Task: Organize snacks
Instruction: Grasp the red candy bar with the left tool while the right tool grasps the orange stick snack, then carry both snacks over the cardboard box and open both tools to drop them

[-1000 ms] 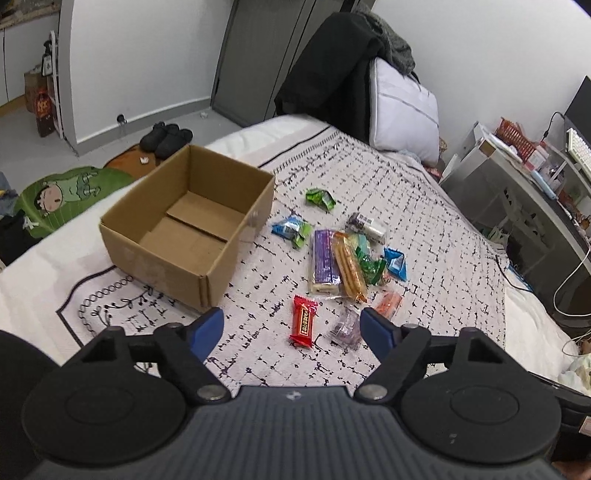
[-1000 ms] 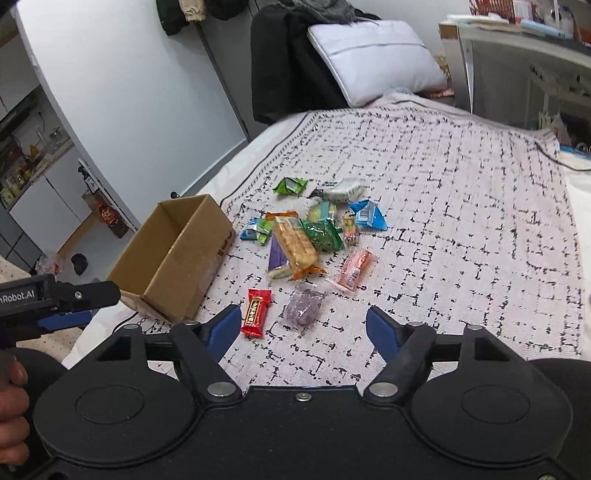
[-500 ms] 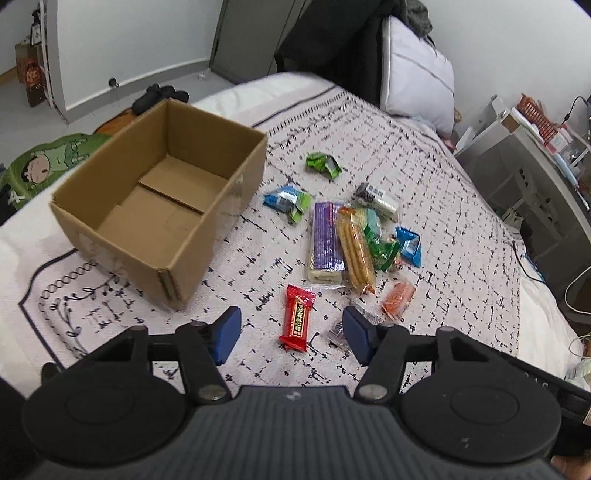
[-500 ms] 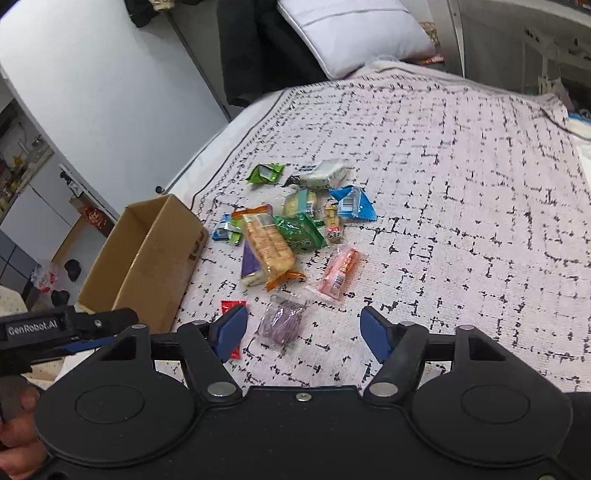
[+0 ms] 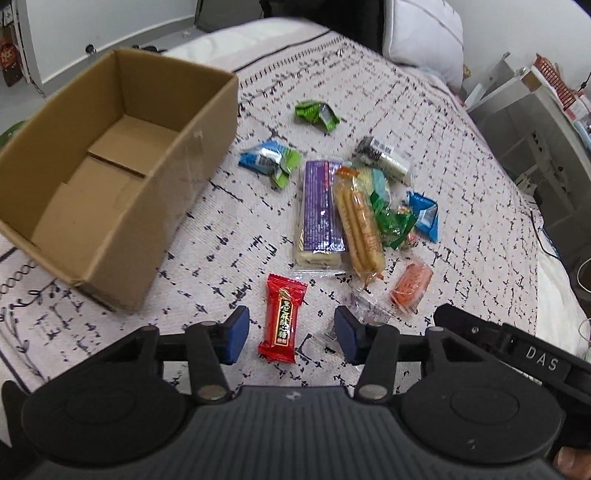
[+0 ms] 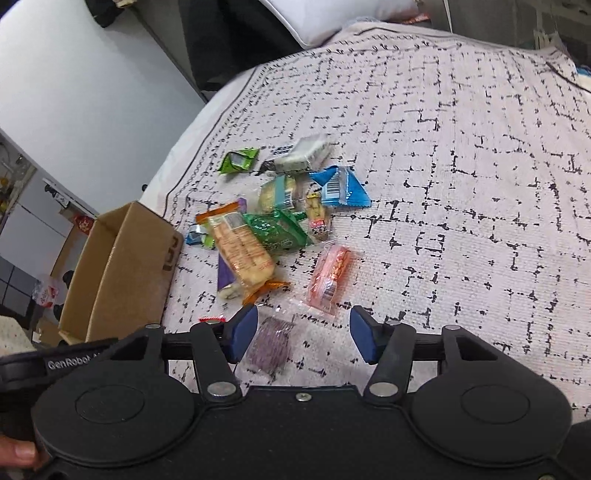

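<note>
Several wrapped snacks lie in a loose pile on the patterned bedspread (image 5: 461, 155). A red candy bar (image 5: 282, 318) sits between the open fingers of my left gripper (image 5: 291, 334), untouched. An empty cardboard box (image 5: 110, 177) stands to its left. A long purple bar (image 5: 319, 212) and an orange cracker pack (image 5: 358, 227) lie beyond. In the right wrist view, my right gripper (image 6: 304, 338) is open over a small purple snack (image 6: 269, 345), near its left finger. An orange-pink snack (image 6: 328, 277) lies just ahead, the box (image 6: 118, 273) at left.
A white pillow (image 5: 424, 33) and dark clothing lie at the head of the bed. White shelving (image 5: 535, 122) stands to the right of the bed. Green (image 5: 316, 114) and blue (image 6: 340, 188) packets lie at the far side of the pile.
Both grippers have come down and forward toward the snacks. The left one now frames the red candy bar and has narrowed slightly. The right one now hangs over the purple snack.
</note>
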